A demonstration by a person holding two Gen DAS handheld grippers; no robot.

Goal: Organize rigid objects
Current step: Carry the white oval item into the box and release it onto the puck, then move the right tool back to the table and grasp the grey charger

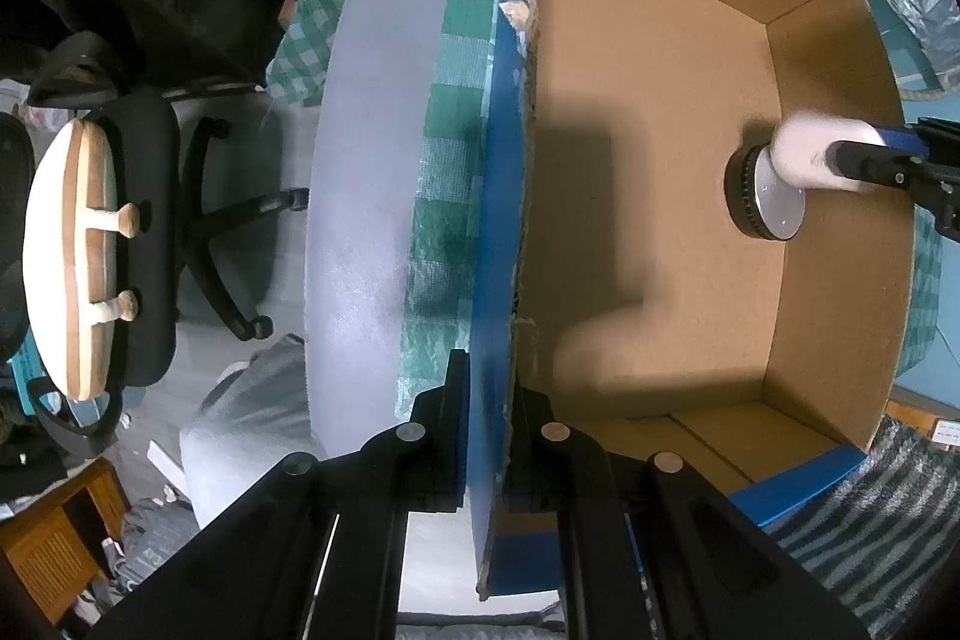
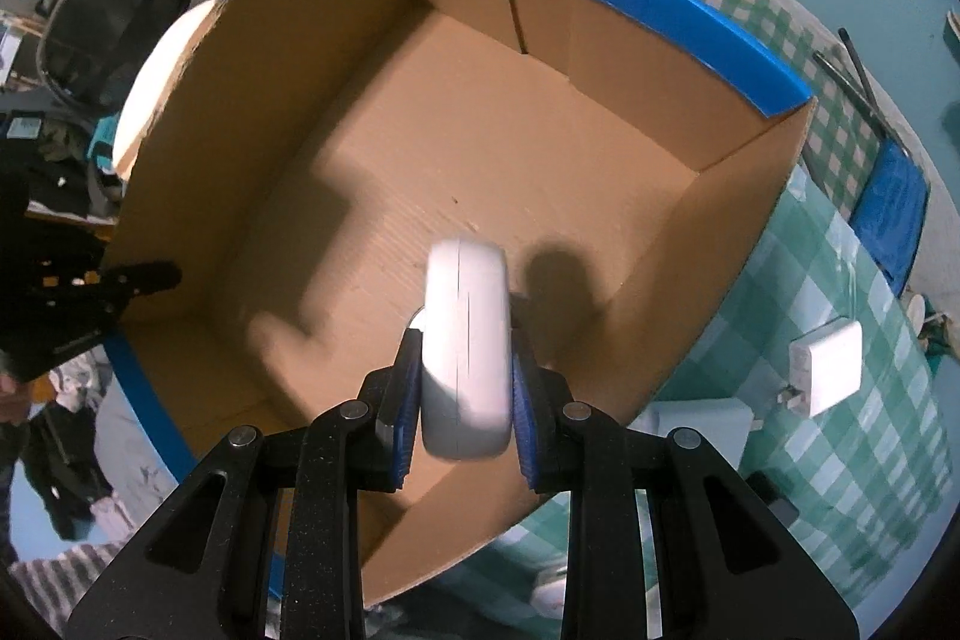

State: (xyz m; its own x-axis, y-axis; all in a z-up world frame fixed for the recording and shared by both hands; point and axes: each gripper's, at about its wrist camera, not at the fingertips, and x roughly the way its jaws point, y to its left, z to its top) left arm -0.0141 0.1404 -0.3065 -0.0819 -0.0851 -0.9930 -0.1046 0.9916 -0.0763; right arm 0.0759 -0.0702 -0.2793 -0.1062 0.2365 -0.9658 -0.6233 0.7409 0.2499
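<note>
The cardboard box stands open on the checked tablecloth, and its brown floor is free over most of its area, with only shadows on it. Its walls rise on all sides; the blue outer edge runs along the far rim.

The left gripper is closed on the near side wall of the box, one finger outside on the blue face and one inside, so the wall edge passes straight between them.

The right gripper reaches over the opposite wall into the box and clamps a white rounded object between its blue pads. From the left wrist view this object carries a black and silver round part at its front end, perhaps a dial; it is somewhat blurred. It is close to the floor, near the right wall; whether it touches the floor I cannot tell.

A white adapter lies on the cloth outside the box.
</note>
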